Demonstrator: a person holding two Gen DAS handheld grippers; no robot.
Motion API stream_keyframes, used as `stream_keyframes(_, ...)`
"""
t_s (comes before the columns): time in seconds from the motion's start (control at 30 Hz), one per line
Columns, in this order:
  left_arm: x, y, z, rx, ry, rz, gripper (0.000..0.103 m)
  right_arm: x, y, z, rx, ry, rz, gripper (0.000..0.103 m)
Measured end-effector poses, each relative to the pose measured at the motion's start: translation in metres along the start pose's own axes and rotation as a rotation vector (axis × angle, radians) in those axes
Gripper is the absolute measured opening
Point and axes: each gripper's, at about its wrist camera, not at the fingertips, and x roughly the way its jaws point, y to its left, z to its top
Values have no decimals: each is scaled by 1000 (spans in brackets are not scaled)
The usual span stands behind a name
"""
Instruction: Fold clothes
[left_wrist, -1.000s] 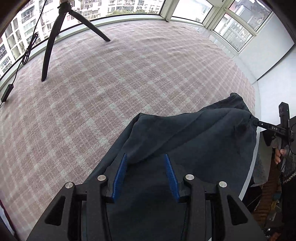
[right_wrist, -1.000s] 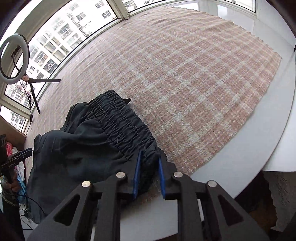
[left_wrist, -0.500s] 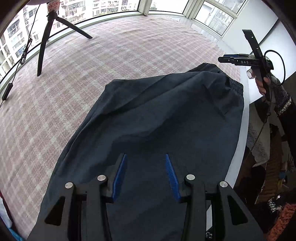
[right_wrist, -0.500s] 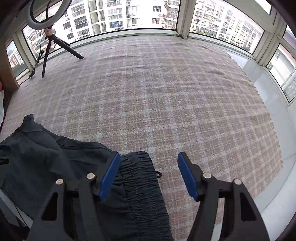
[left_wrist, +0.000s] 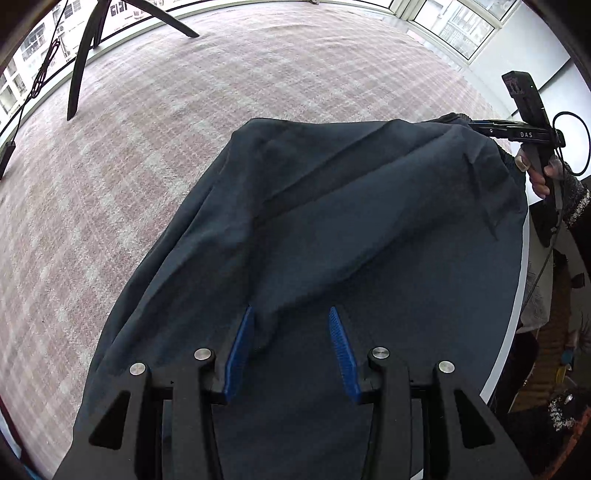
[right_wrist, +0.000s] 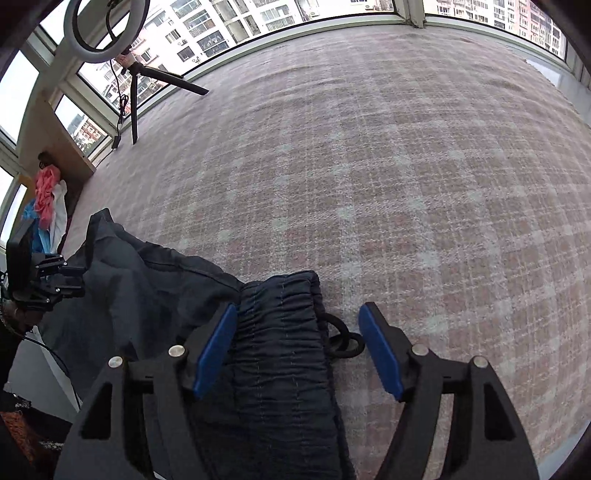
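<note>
A white table (left_wrist: 517, 317) bears a pink plaid cloth (right_wrist: 406, 184) over most of its top, with dark trousers (left_wrist: 351, 229) spread at its 6 o'clock edge and a tripod (right_wrist: 136, 85) standing toward 10 o'clock.

Bright window (right_wrist: 207, 33) daylight, soft shadows, strong fisheye edge distortion.
</note>
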Motion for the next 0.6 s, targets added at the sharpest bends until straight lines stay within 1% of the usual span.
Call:
stream_keyframes(0.03,0,0,1,-2,-1,0,41,0,1,0,7,2,18,59)
stream_keyframes(0.07,0,1,1,-6,-3,2,41,0,3,-1,16,2,29,43)
stream_keyframes(0.1,0,0,2,-5,-5,2,41,-2,7,-4,26,2,31,42)
stream_keyframes(0.13,1,0,3,-4,-6,3,42,-4,11,-6,28,-4,17,38)
stream_keyframes(0.17,1,0,3,0,-7,5,42,-9,16,-9,24,-22,-19,29)
stream_keyframes(0.23,-1,-2,1,12,-9,12,43,-28,23,-13,63,-65,-83,21)
stream_keyframes(0.27,0,-4,1,19,-11,14,44,-38,20,-15,97,-97,-117,15)
stream_keyframes(0.33,-1,-4,-1,23,-17,10,44,-59,9,-22,170,-170,-218,15)
stream_keyframes(0.37,-2,-3,-1,22,-17,5,44,-62,0,-26,201,-180,-259,15)
stream_keyframes(0.43,-3,-2,0,17,-11,-2,44,-52,-13,-31,240,-131,-245,16)
stream_keyframes(0.47,-4,-2,1,17,-11,5,44,-49,-13,-28,242,-117,-247,20)
stream_keyframes(0.5,-5,-2,2,17,-11,14,44,-54,-10,-24,240,-128,-257,20)
stream_keyframes(0.53,-8,-2,3,18,-18,20,44,-59,-8,-20,238,-139,-267,26)
stream_keyframes(0.57,-12,-3,4,18,-29,9,44,-66,-5,-17,234,-161,-281,35)
stream_keyframes(0.6,-15,-4,8,20,-40,-3,44,-77,1,-14,221,-197,-296,41)
